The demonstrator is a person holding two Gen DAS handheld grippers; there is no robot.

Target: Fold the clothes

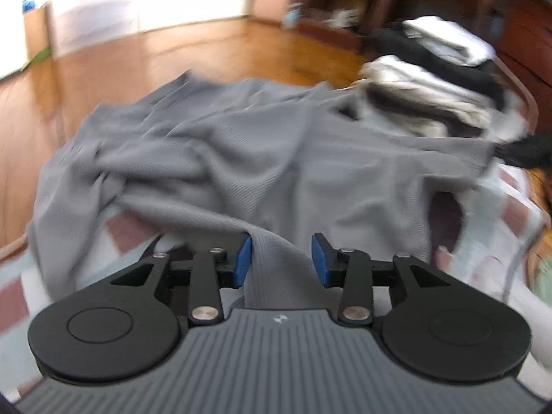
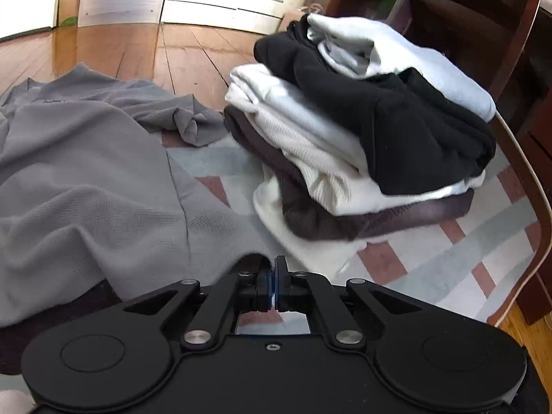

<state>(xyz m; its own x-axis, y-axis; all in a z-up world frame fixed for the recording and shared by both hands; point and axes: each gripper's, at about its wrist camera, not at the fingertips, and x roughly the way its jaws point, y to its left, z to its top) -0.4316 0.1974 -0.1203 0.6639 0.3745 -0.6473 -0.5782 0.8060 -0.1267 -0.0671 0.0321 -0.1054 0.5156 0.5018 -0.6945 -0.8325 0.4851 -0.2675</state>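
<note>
A large grey garment (image 1: pixel 241 158) lies rumpled and spread on a patterned rug (image 1: pixel 500 241), blurred in the left wrist view. My left gripper (image 1: pixel 281 262) is open, its blue pads (image 1: pixel 243 262) on either side of a raised fold of the grey cloth. In the right wrist view the same grey garment (image 2: pixel 86 179) fills the left side. My right gripper (image 2: pixel 274 276) is shut at the garment's near edge, and the cloth seems pinched at its tips. The right gripper (image 1: pixel 524 148) shows as a dark shape at the garment's right edge in the left wrist view.
A stack of folded white, black and brown clothes (image 2: pixel 362 138) sits on the rug (image 2: pixel 431 258) to the right of the garment. Dark wooden furniture (image 2: pixel 465 17) and a curved wooden edge (image 2: pixel 538 207) stand behind and right. Wooden floor (image 2: pixel 120 48) lies beyond.
</note>
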